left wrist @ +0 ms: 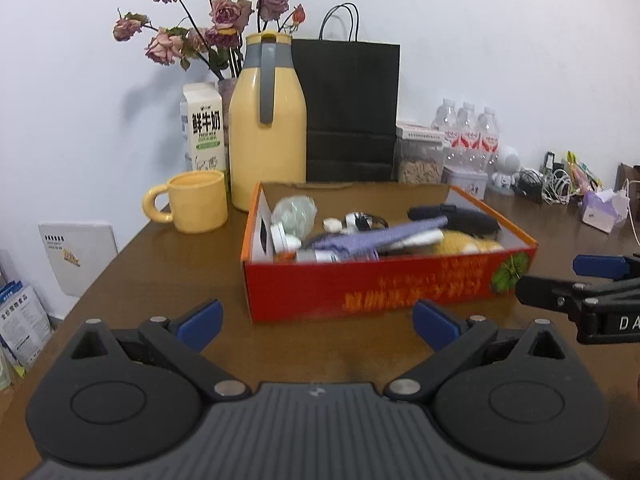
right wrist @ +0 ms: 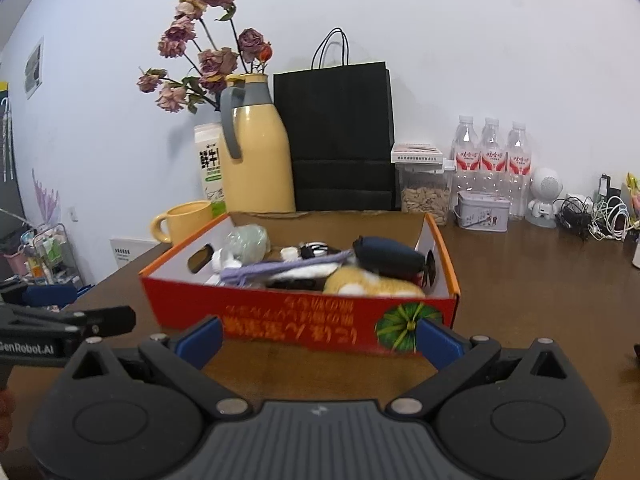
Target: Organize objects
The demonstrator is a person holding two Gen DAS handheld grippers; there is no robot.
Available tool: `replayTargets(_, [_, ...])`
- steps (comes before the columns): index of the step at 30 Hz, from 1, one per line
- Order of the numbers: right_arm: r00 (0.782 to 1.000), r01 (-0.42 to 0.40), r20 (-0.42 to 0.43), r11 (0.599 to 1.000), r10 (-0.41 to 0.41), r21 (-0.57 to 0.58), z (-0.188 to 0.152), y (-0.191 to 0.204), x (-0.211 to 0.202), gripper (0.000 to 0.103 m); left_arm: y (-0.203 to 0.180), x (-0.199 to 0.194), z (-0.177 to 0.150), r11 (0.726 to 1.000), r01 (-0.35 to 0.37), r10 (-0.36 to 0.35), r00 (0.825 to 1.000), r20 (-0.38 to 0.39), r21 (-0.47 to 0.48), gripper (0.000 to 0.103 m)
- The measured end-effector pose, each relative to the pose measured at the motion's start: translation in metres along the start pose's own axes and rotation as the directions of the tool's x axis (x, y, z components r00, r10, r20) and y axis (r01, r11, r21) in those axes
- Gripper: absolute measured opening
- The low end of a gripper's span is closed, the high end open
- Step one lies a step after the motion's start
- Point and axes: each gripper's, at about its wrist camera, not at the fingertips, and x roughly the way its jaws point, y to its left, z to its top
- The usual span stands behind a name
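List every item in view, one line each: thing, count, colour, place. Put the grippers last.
Open cardboard box: one, red-orange outside, white inside, centre of brown wooden table, filled with mixed small items.
Ceramic mug: one, yellow, left of box.
Thermos jug: one, yellow with grey handle, behind box.
Milk carton: one, white and green, left of jug.
Dried roses: one bunch, dusty pink, behind carton.
Paper bag: one, black, against wall.
Clear storage jar: one, holding tan pieces, right of bag.
Water bottles: three, clear with red labels, right rear.
Tin: one, grey, before bottles.
Robot figurine: one, white, right of bottles.
Cables: tangle, black and white, far right.
Left gripper: black, blue pads, open.
Right gripper: same, open.
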Motion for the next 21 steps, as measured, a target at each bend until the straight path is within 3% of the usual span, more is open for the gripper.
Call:
replayTargets(8, [1.000, 0.004, -0.004, 1.000, -0.004, -0.002, -0.014, 0.003, -0.021, 0.103, -0.002, -0.019, -0.017, 1.000, -0.011, 0.011, 1.000, -0.013, -0.011, 0.103])
replayTargets(21, [1.000, 0.007, -0.001, 1.000, -0.007, 0.000, -0.015, 0.001, -0.027, 0.103, -0.004, -0.024, -0.016, 1.000, -0.009, 0.009, 1.000, -0.005, -0.010, 0.103])
